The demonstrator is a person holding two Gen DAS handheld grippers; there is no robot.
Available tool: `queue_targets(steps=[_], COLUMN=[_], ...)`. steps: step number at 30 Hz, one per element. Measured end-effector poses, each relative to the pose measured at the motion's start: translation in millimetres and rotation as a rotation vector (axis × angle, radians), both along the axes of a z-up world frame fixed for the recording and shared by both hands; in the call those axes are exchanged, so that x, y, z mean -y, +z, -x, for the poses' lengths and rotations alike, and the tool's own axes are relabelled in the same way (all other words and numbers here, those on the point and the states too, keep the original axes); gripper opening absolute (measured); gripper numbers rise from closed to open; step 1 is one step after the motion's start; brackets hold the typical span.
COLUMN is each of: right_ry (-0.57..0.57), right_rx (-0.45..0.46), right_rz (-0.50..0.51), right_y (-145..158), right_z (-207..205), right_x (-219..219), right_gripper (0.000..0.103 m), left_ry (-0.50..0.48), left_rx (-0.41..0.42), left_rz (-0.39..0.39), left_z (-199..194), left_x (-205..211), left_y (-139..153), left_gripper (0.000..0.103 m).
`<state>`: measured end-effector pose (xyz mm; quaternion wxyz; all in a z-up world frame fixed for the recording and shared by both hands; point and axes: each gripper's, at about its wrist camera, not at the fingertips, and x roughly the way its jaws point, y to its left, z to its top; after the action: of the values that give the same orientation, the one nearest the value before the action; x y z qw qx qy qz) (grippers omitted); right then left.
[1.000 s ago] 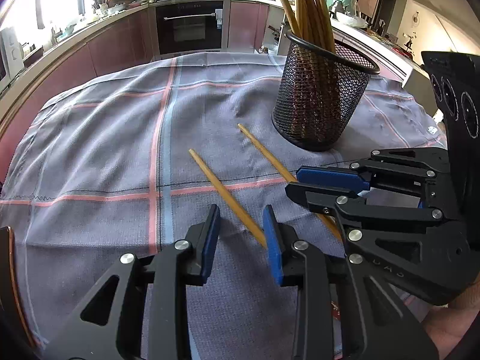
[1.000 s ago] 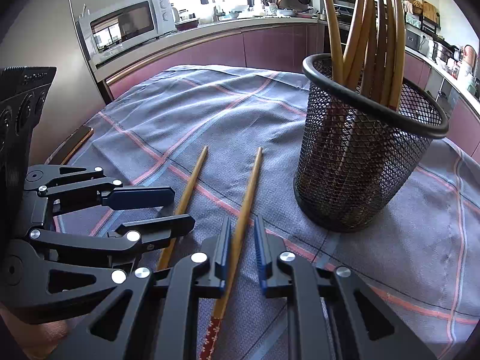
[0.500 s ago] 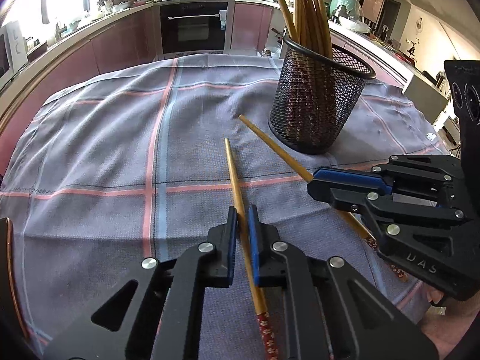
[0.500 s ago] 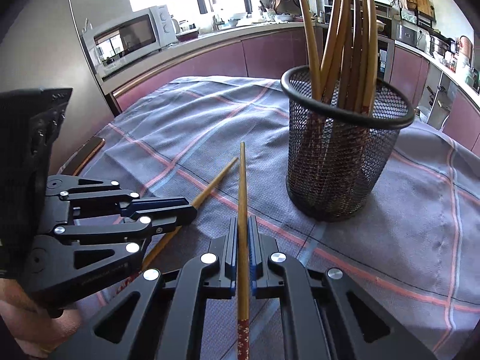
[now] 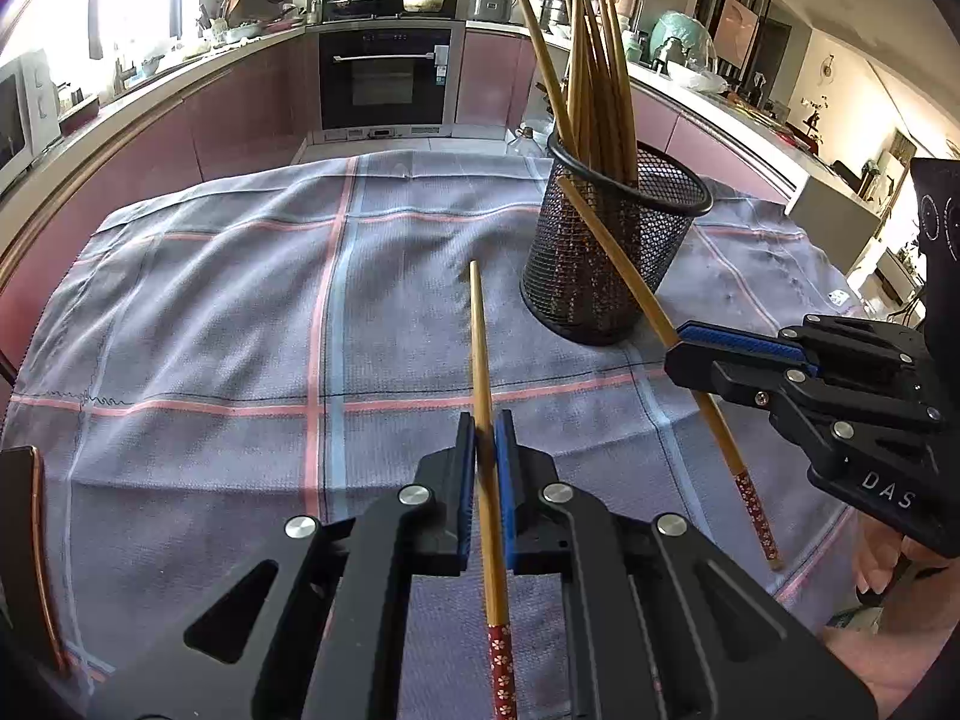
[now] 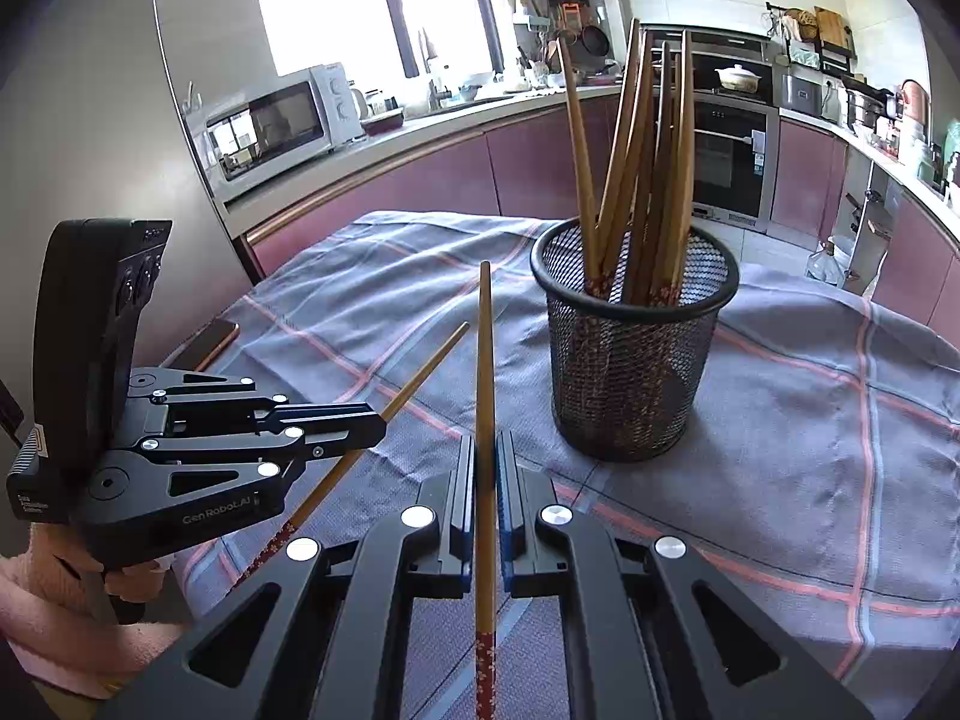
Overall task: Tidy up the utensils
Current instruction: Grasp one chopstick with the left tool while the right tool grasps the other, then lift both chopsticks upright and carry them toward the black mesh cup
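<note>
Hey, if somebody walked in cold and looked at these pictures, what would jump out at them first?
Probably the black mesh cup bristling with upright chopsticks, standing on the plaid cloth toward the table's far side. Next, the two grippers in the foreground: the left gripper and the right gripper, jaws each shut on a single chopstick, the left's chopstick and the right's chopstick pointing forward, off the cloth.

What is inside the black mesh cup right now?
The mesh cup holds a bundle of wooden chopsticks standing upright, patterned red ends down. The mesh and the bundle hide the cup's bottom, so anything else inside can't be seen.
</note>
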<state>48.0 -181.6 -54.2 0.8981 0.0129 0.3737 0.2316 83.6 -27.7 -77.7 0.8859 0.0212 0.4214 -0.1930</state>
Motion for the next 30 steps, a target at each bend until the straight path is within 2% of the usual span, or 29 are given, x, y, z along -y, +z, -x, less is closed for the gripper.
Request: queue_targets(steps=[21,30], right_ry=[-0.052,-0.057], right_rx=[0.097,0.121], right_rz=[-0.075,-0.085], right_y=[33.1,40.4], right_z=[12.3,13.2], right_x=[22.3,26.6], right_gripper=[0.005,0.005], left_ry=[-0.035,-0.042], left_rx=[0.075,0.098], left_rz=[0.116,0.130], left_z=[18.3,19.1], left_x=[-10.2,-8.0], left_y=[50.0,57.8], left_gripper=[0.007,0.007])
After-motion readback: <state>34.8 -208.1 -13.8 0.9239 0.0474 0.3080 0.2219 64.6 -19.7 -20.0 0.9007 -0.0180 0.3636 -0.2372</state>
